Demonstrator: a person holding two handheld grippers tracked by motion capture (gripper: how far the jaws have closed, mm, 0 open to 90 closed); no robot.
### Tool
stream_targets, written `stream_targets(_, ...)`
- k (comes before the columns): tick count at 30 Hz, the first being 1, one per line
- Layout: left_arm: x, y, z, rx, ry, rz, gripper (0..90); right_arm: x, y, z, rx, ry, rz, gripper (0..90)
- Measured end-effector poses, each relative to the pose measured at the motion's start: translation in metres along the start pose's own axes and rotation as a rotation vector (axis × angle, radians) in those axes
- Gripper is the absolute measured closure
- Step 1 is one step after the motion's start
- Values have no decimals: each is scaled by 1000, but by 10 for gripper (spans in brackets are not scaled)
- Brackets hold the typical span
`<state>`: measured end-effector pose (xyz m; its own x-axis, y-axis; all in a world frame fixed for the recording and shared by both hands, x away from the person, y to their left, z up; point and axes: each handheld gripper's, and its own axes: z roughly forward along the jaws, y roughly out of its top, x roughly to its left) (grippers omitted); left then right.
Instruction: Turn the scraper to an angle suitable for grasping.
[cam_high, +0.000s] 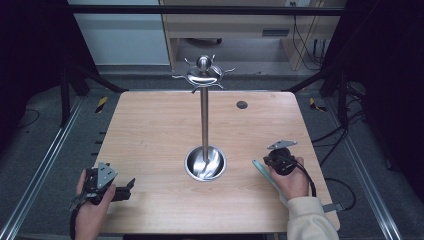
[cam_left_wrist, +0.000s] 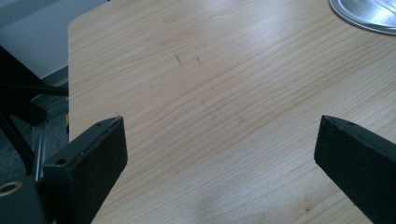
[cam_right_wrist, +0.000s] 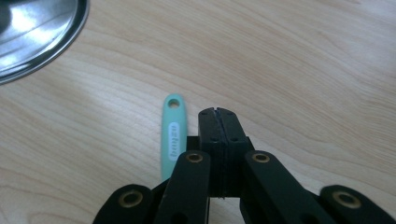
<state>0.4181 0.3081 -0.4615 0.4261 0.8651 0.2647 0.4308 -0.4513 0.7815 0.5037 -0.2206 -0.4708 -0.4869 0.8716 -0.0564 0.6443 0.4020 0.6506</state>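
Note:
A steel stand (cam_high: 204, 120) rises from a round dish base (cam_high: 205, 163) at the table's middle, with a ring of hooks (cam_high: 203, 75) on top; nothing hangs on them. A teal-handled utensil (cam_high: 260, 170) lies flat on the wood right of the base, running back under the person's right hand. My right gripper (cam_high: 266, 161) rests beside it, jaws pressed together with nothing between them. In the right gripper view the teal handle (cam_right_wrist: 173, 135) lies just left of my right gripper (cam_right_wrist: 217, 112). My left gripper (cam_high: 129, 187) sits at the front left corner, open and empty (cam_left_wrist: 222, 120).
A small dark round cap (cam_high: 242, 104) is set in the table (cam_high: 150, 130) at the back right. The base's rim shows at the upper right of the left gripper view (cam_left_wrist: 364, 18) and at the upper left of the right gripper view (cam_right_wrist: 37, 42). Black frame rails flank the table.

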Motion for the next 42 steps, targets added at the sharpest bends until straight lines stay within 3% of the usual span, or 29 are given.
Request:
stream_targets(4,0,0,1,6,-1,3,24,6,2,5,30,6,-31,900)
stream_targets(13,-1,0,2,14,-9,13,24,4,3,13,72,-4,-17,900)
stream_targets(23,-2,0,1,10,-12,14,25,17,1,6,81,73,-53,900)
stream_targets(28,-2,1,2,15,-15,21,25,11,1,5,61,35,-33,900)
stream_targets(30,-2,1,2,15,-14,21,25,9,0,9,100,25,-24,900)
stream_targets(32,-3,1,2,15,-14,22,25,9,-1,10,104,25,-33,900)
stream_targets(38,-4,0,2,19,-19,27,25,21,-1,8,109,83,-88,900)
stream_targets(39,-4,0,3,20,-20,27,25,26,-2,6,112,115,-110,900)
stream_targets(42,-4,0,3,21,-16,28,25,29,-1,3,103,128,-131,900)
